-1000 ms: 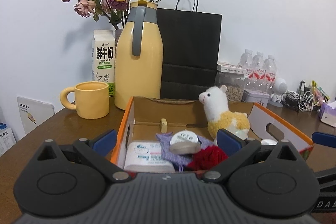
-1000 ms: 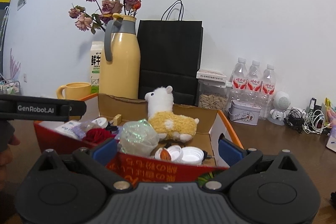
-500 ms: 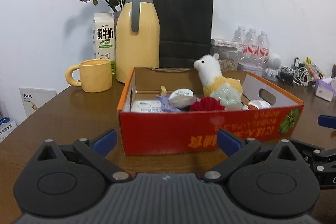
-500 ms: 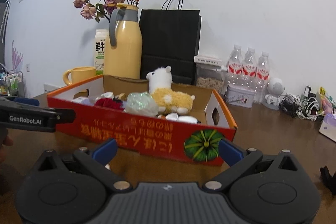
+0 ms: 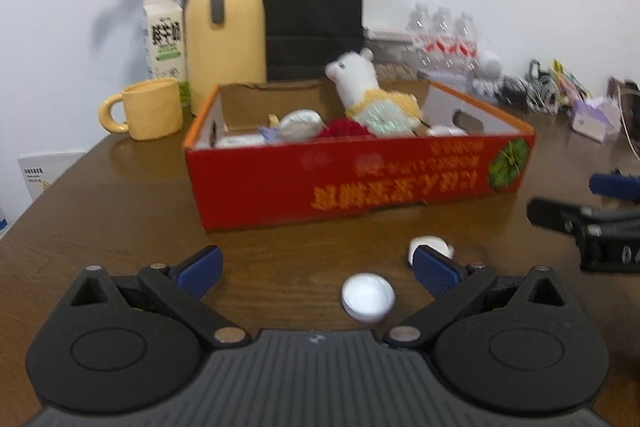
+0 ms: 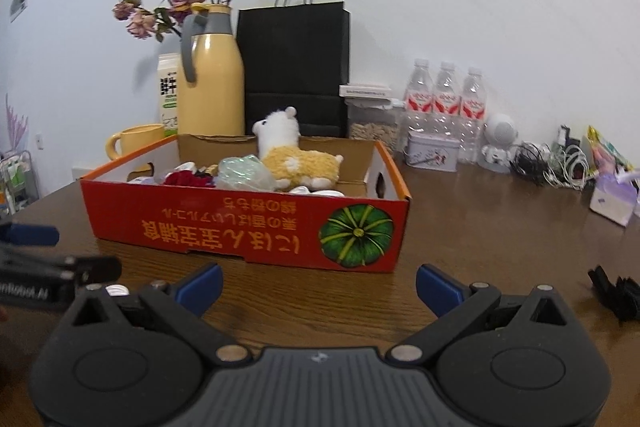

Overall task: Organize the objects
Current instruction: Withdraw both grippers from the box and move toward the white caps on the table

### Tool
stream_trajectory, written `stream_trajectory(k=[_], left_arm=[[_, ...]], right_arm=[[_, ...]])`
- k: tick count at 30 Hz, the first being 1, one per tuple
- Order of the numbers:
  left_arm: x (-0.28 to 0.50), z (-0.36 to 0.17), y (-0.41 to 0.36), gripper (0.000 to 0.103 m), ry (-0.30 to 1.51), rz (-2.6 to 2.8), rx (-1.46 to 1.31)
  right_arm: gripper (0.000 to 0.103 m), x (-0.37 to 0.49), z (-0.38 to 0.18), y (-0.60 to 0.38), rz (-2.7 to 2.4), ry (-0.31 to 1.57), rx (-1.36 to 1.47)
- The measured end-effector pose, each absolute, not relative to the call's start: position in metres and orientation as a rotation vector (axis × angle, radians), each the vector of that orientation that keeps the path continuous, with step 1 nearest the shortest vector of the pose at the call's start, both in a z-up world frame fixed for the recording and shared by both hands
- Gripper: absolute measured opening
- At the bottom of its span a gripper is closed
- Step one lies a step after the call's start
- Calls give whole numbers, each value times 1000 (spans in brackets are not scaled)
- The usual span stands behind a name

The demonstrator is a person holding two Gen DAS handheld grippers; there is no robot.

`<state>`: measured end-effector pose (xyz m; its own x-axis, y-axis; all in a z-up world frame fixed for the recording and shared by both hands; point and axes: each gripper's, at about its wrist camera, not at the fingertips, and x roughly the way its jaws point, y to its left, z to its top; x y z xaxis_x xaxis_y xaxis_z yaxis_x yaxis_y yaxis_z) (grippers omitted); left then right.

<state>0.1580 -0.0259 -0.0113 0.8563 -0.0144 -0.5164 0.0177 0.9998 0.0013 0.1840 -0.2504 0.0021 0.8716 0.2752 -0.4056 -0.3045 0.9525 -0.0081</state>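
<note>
From my left tool (image 5: 316, 267) I see its blue fingers standing wide apart and holding nothing. Far to its left a yellow mug (image 5: 150, 109) stands on the brown table (image 5: 100, 211), with a milk carton (image 5: 164, 39) and a yellow thermos jug (image 5: 224, 27) behind it. Straight ahead of this tool is the red cardboard box (image 5: 360, 175), open on top. Inside it I see a round white container (image 5: 299, 119), something red and woolly (image 5: 346, 127) and a white and yellow plush alpaca (image 5: 372, 99); this view is a little blurred. Between the fingers, close to the right one, a small white round cap (image 5: 368, 295) lies on the table. A second white piece (image 5: 430, 245) lies just beyond the right fingertip, partly hidden by it.

Further right is my right tool (image 6: 318, 285). Its fingers are also wide apart and empty. The left tool shows at its far left edge. The box (image 6: 248, 223) is directly ahead of it, near the fingertips but not touching, with a green pumpkin picture (image 6: 356, 235) on the front wall. Ahead and to the right three water bottles (image 6: 444, 107) stand at the wall, then a small white robot figure (image 6: 500, 139) and a heap of cables (image 6: 548, 163).
</note>
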Motion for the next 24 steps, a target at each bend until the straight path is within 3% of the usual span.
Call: stream_trajectory(k=[11, 21, 24], left_arm=[[174, -25, -33, 103, 693, -1, 17], [174, -25, -36, 102, 693, 6, 18], [170, -23, -37, 84, 675, -25, 19]], right_arm=[[103, 185, 1, -253, 301, 434, -67], [103, 188, 0, -253, 300, 453, -68], [103, 188, -1, -253, 297, 459, -67]])
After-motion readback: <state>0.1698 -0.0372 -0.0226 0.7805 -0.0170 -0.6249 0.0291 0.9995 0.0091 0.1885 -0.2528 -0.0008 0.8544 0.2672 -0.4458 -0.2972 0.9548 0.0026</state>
